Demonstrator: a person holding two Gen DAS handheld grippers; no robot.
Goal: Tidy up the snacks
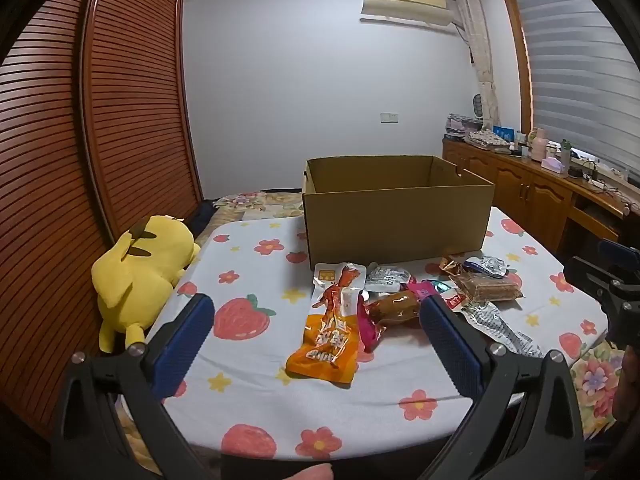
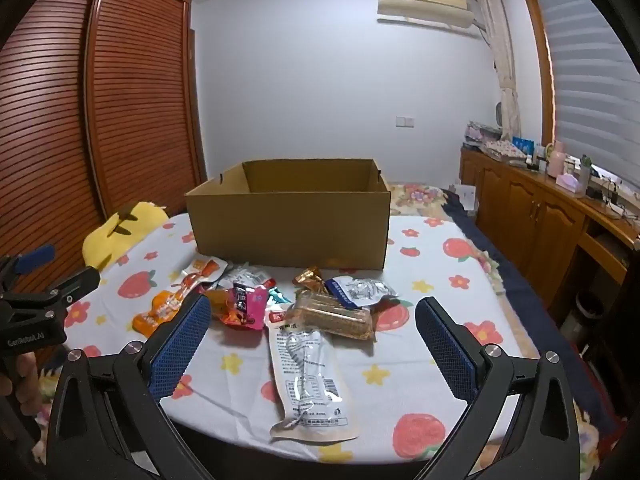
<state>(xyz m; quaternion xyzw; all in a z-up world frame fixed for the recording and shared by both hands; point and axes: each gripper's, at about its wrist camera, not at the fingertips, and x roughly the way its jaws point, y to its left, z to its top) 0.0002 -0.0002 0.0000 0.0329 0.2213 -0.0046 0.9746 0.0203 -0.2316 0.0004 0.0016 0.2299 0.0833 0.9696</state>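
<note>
An open cardboard box stands on a table with a strawberry-print cloth. Several snack packets lie in front of it: an orange packet, a long clear-white packet, a brown cracker bar, a pink packet. My left gripper is open and empty, hovering over the orange packet. My right gripper is open and empty, over the long packet and cracker bar.
A yellow plush toy lies at the table's left edge by a slatted wooden wardrobe. A wooden sideboard with clutter runs along the right wall. The other gripper shows at each view's side edge.
</note>
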